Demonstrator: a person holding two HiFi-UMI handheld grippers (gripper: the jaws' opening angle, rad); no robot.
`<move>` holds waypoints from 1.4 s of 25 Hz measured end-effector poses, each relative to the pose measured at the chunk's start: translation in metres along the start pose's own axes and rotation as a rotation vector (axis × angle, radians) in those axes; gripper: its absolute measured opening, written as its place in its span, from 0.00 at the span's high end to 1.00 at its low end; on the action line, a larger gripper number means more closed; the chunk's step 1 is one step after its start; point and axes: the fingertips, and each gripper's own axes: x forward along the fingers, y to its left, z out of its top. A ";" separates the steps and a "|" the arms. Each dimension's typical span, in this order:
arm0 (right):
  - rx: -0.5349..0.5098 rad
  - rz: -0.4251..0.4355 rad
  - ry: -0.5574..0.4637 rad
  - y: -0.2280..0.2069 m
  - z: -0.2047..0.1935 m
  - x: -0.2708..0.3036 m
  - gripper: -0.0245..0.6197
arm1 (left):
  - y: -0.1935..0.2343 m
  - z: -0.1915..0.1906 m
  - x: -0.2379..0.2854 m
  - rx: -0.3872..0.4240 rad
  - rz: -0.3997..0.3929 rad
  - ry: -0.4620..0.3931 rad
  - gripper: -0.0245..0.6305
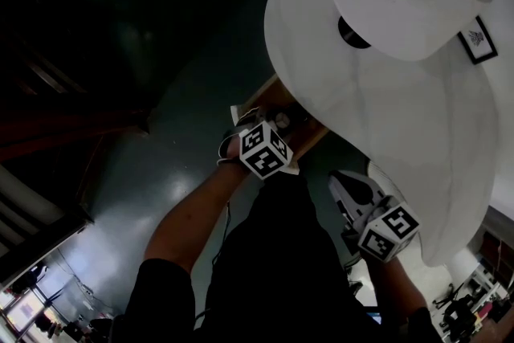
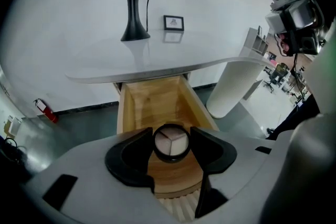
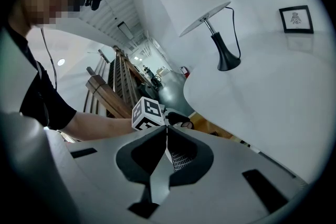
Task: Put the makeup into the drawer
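Observation:
A round black makeup compact (image 2: pixel 171 143) with pale pressed powders sits between the pads of my left gripper (image 2: pixel 171 145), which is shut on it. Right behind it an open wooden drawer (image 2: pixel 157 102) sticks out from under the white table (image 2: pixel 157 57), and the compact hangs over the drawer's near end. In the head view the left gripper's marker cube (image 1: pixel 265 149) is over the drawer's wood (image 1: pixel 303 127). My right gripper (image 3: pixel 167 131) hovers to the right of the drawer, its jaws meeting at the tips with nothing between them; its cube (image 1: pixel 388 230) shows lower right.
A black lamp with a white shade (image 2: pixel 134 13) and a small framed picture (image 2: pixel 174 22) stand on the tabletop. A thick white table pedestal (image 2: pixel 233 89) rises right of the drawer. A red fire extinguisher (image 2: pixel 44 110) stands by the wall. The floor is dark and glossy.

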 end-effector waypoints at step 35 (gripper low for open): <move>0.037 -0.057 -0.012 -0.016 -0.018 -0.019 0.94 | -0.018 -0.003 0.051 0.156 -0.156 0.146 0.60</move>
